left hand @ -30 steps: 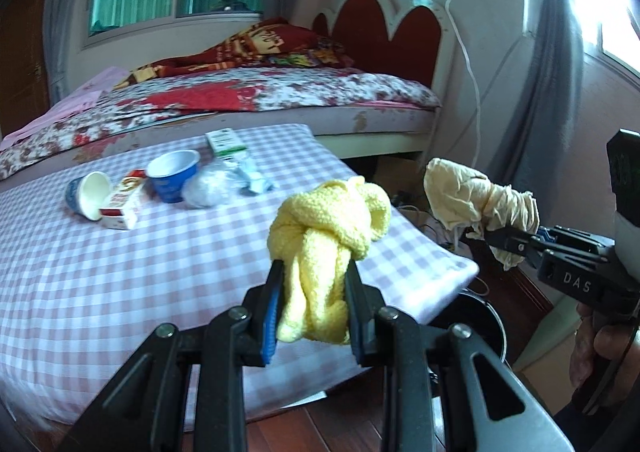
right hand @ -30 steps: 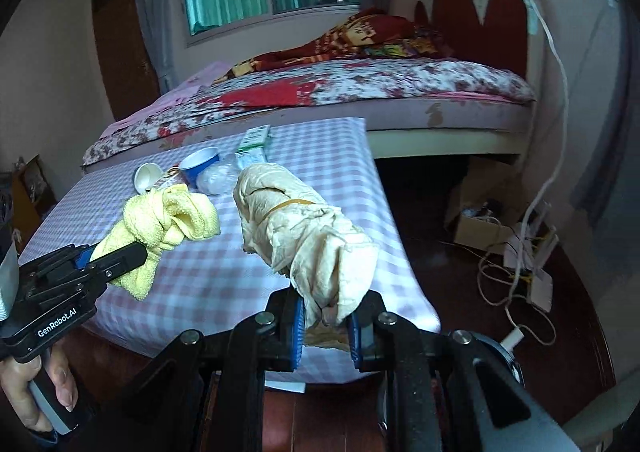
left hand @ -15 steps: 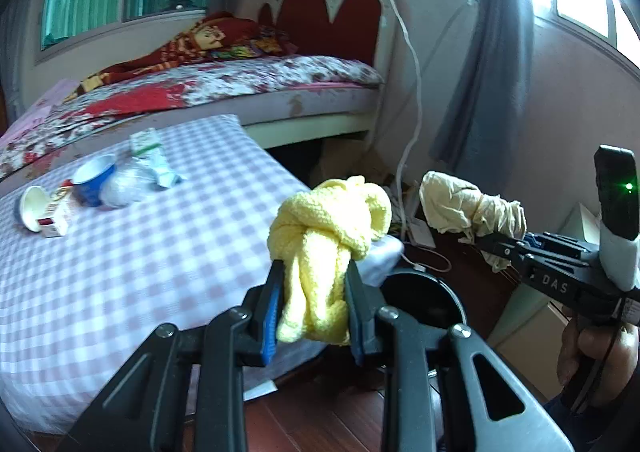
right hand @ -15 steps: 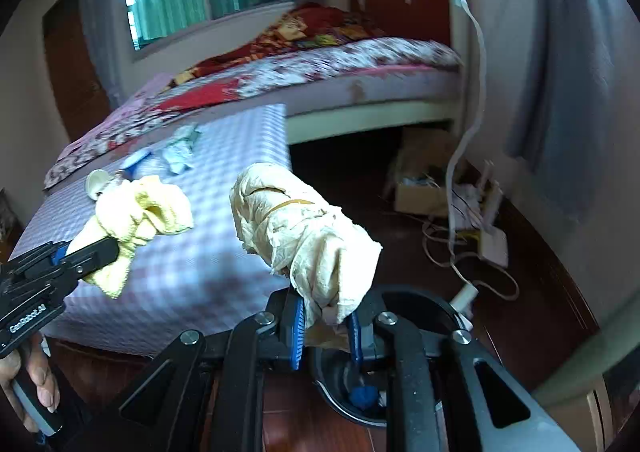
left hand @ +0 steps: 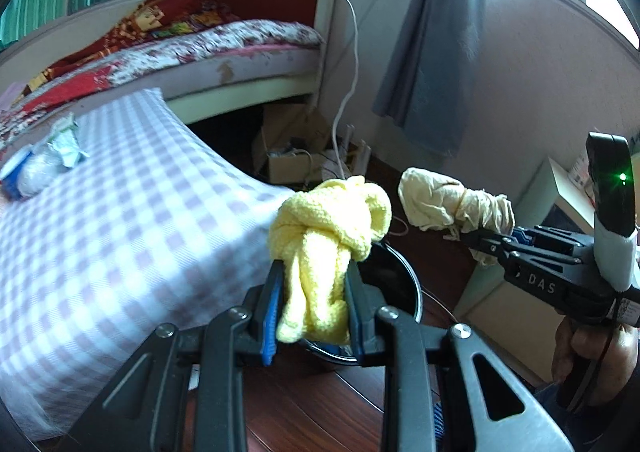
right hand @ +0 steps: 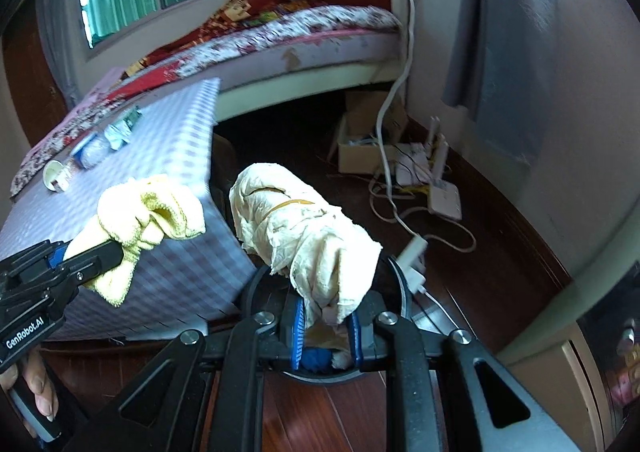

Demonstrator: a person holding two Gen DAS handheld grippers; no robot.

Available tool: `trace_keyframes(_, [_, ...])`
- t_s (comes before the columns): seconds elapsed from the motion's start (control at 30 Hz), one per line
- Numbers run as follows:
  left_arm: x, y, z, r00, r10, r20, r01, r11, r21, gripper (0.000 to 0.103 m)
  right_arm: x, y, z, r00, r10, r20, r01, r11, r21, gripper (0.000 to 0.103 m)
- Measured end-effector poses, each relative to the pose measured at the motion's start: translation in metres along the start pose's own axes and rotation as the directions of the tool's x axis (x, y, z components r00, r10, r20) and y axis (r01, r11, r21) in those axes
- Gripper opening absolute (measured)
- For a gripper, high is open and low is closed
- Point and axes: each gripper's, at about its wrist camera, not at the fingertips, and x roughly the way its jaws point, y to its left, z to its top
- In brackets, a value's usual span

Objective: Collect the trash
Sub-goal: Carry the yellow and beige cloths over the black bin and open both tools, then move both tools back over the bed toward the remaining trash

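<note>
I see a nubby yellow terry cloth (left hand: 328, 236) and a wrinkled cream rag (right hand: 304, 236). The desk (left hand: 120, 220) wears matt checked fabric; the wooden floor (right hand: 320, 404) looks glossy.

bed (right hand: 320, 36), checked table (left hand: 120, 220), curtain (left hand: 436, 52), cardboard box (right hand: 360, 140)

Left gripper (left hand: 312, 304) clamping yellow cloth (left hand: 328, 236), above black bin (left hand: 400, 276)

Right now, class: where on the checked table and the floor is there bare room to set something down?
Free: the checked table's near half, between the trash cluster and its front edge. Crowded: the floor by the cardboard box, strewn with cables, and the black bin.
</note>
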Motion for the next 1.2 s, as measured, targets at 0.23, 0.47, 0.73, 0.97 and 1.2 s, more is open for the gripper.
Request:
trace_keyframes(0.23, [0.03, -0.021, -0.01, 0.997, -0.046, -0.068, 0.047, 0.999, 0.008, 0.029, 0.012, -0.019, -0.015, 0.998, -0.022, -0.06, 0.022, 1.0, 0.003, 0.019])
trace_keyframes(0.47, [0.077, -0.022, -0.017, 0.989, -0.037, -0.145, 0.035, 0.999, -0.016, 0.029, 0.053, -0.021, -0.018, 0.991, -0.031, -0.133, 0.026, 0.999, -0.035, 0.019])
trace_keyframes(0.73, [0.118, -0.014, -0.019, 0.979, -0.024, -0.203, 0.02, 1.0, -0.019, 0.029, 0.105, -0.022, -0.021, 0.977, -0.009, -0.215, -0.006, 0.998, -0.067, 0.019])
trace_keyframes(0.97, [0.141, -0.008, -0.027, 0.969, -0.053, -0.243, 0.043, 0.998, -0.047, 0.036, 0.129, -0.02, -0.023, 0.961, 0.013, -0.275, -0.038, 0.995, -0.087, 0.024])
trace_keyframes(1.2, [0.141, 0.0, -0.041, 0.965, 0.052, -0.259, -0.064, 0.997, -0.038, 0.087, 0.14, -0.045, -0.038, 0.941, -0.119, -0.315, 0.101, 0.992, -0.073, 0.084])
